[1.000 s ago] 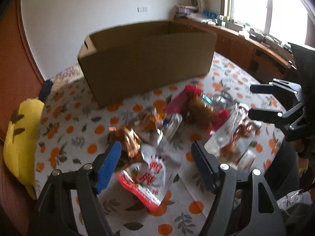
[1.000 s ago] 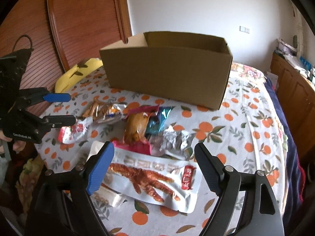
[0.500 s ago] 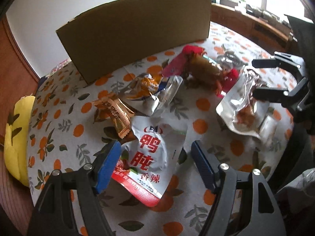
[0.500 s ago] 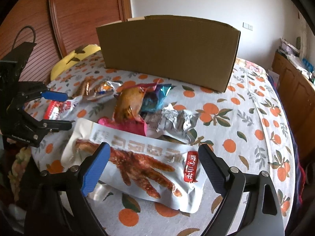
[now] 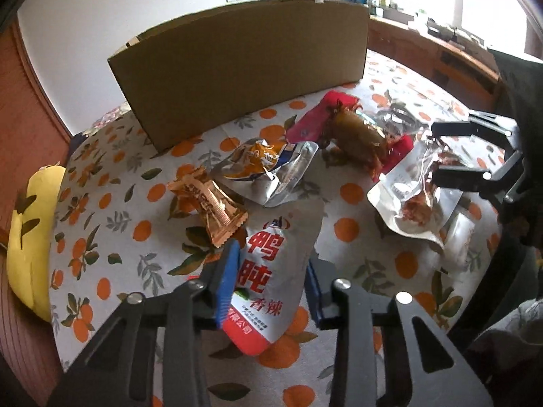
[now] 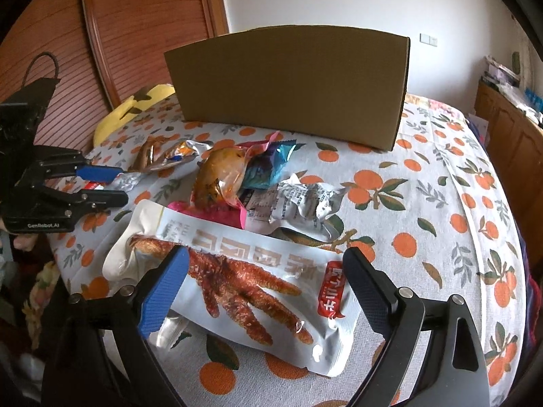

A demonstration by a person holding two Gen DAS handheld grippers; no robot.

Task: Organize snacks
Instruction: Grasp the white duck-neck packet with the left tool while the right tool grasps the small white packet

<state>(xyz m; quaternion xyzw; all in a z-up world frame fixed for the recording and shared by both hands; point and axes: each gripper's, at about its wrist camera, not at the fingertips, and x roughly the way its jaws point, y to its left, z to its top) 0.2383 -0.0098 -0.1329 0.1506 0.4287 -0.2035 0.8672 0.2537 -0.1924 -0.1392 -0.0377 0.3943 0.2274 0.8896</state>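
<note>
A silver and red duck snack pouch (image 5: 271,271) lies on the orange-print cloth. My left gripper (image 5: 271,273) has its jaws down on both sides of it, partly closed; whether the pads press it is unclear. It also shows in the right wrist view (image 6: 101,183). My right gripper (image 6: 264,285) is open, straddling a long white chicken-feet pouch (image 6: 237,271), seen also in the left wrist view (image 5: 417,196). Other snacks lie between: an orange pack (image 5: 254,162), a brown wrapped bar (image 5: 210,203), a brown vacuum pack (image 6: 220,176). A cardboard box (image 6: 288,84) stands behind them.
A yellow pillow (image 5: 30,237) lies at the bed's left edge. Wooden wardrobe doors (image 6: 135,34) stand at the left, a wooden cabinet (image 6: 509,125) at the right. A crumpled silver wrapper (image 6: 292,203) and a teal pack (image 6: 271,166) lie mid-pile.
Both grippers have come down and forward onto the snacks. The left jaws have narrowed around the duck pouch. The right gripper has stayed open over the chicken-feet pouch.
</note>
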